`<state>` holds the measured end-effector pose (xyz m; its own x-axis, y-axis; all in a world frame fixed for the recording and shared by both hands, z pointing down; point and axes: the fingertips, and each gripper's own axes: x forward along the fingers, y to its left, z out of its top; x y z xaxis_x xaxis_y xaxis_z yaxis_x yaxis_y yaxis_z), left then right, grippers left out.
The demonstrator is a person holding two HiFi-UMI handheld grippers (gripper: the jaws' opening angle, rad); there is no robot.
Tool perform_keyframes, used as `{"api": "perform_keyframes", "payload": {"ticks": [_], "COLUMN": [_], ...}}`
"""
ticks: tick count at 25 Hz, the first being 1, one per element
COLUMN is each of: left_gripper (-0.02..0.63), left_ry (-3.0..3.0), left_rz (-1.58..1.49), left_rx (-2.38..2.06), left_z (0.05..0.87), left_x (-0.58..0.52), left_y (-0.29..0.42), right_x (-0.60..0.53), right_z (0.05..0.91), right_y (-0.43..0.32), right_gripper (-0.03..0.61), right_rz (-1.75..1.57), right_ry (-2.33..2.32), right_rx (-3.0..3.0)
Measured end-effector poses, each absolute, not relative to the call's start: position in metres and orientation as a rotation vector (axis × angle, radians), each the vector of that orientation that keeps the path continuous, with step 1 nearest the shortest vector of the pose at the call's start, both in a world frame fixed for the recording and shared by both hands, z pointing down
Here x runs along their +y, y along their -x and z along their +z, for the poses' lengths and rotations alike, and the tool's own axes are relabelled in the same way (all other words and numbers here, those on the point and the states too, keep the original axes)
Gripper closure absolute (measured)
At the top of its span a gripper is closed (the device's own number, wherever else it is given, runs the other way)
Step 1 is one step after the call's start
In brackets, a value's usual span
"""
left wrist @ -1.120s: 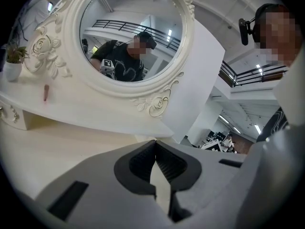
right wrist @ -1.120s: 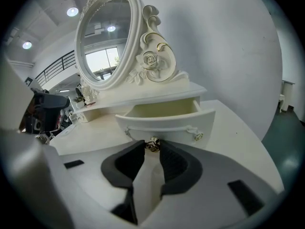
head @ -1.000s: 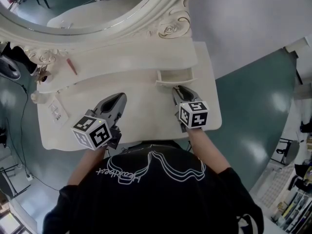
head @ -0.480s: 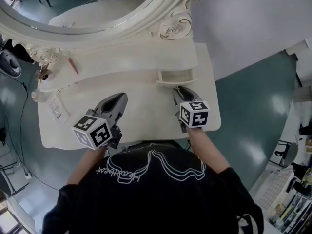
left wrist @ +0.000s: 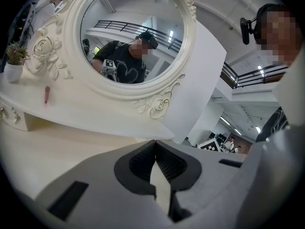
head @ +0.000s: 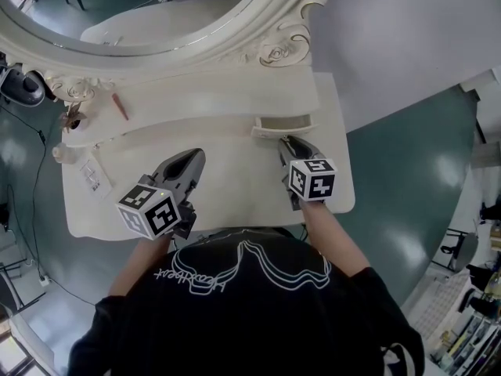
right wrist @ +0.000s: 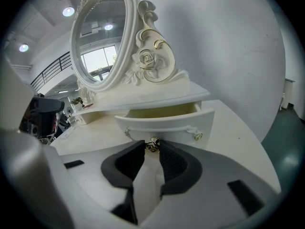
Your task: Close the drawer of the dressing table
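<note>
One gripper (right wrist: 152, 148) — right, outstretched — on knob (right wrist: 152, 144)

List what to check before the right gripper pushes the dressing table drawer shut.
1. Drawer closed: not ok. Its front stands out from the shelf above, with the inside showing.
2. Right gripper on the knob: ok. Its jaws are closed on the small gold knob at the middle of the drawer front.
3. Nothing poking out of the drawer: ok for the part that shows; the back is hidden.
4. Left gripper out of the way: ok. Its jaws are together and empty, over the tabletop, off to the left of the drawer.
5. Drawer square in its opening: cannot tell.
</note>
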<state>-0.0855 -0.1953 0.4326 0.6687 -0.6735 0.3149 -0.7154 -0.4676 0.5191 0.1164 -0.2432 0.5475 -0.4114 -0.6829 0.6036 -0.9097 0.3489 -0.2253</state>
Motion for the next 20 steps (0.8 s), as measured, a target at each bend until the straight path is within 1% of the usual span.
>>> {"api": "perform_keyframes", "payload": {"ticks": [20], "left_gripper": [0.611], "left_ry": [-2.235], "left_rz": [0.071], "left_rx": [-1.083], "left_z": [0.433], "left_x": [-0.211], "left_y": [0.092], "right_x": [-0.277], "right_z": [0.547], "right_y": [-0.114], "right_gripper": [0.476], "right_rz": [0.766], "right_ry": [-1.366], "right_rx": [-2.206]}}
